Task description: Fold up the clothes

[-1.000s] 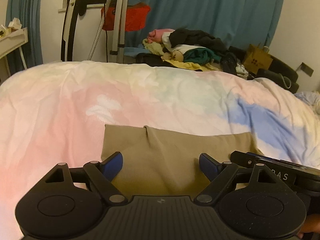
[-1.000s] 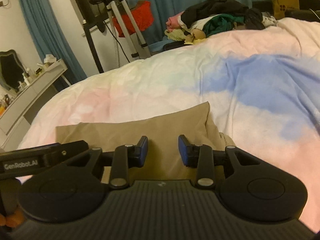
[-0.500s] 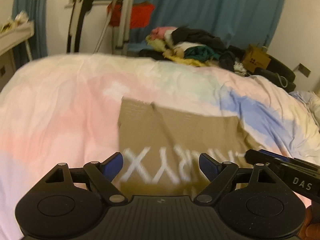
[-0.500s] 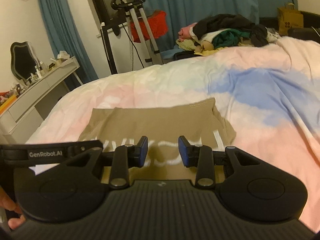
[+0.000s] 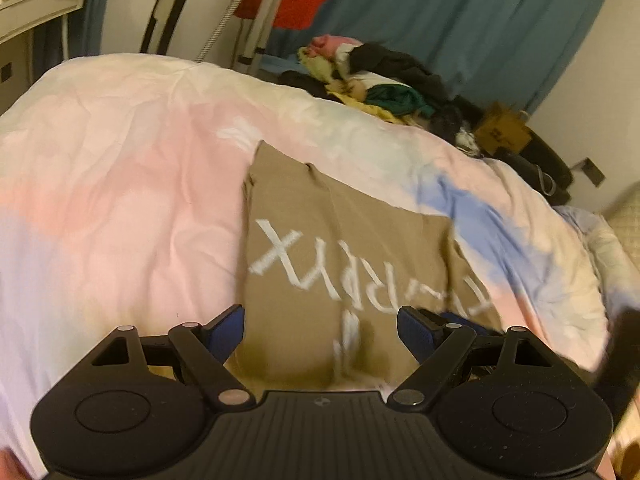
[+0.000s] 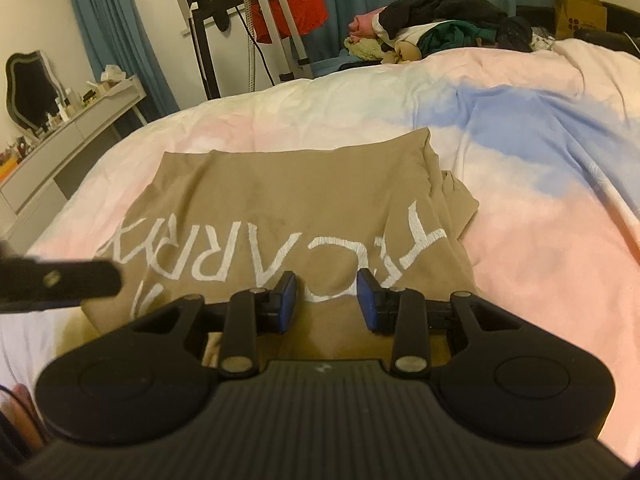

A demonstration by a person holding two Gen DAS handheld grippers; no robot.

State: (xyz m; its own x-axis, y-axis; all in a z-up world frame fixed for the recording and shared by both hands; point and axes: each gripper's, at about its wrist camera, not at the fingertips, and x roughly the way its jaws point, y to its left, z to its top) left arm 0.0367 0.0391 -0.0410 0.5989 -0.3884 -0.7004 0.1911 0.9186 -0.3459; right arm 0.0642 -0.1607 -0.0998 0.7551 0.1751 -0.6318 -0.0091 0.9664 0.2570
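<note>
Pastel bedding covers the bed (image 6: 500, 216), where the tan shirt (image 6: 288, 196) lies partly folded, white lettering up, one sleeve bunched at its right edge; further folds look left to do. Left gripper (image 5: 320, 330) and right gripper (image 6: 326, 300) hover above its near hem, jaws spread, empty, with open bed all around
</note>
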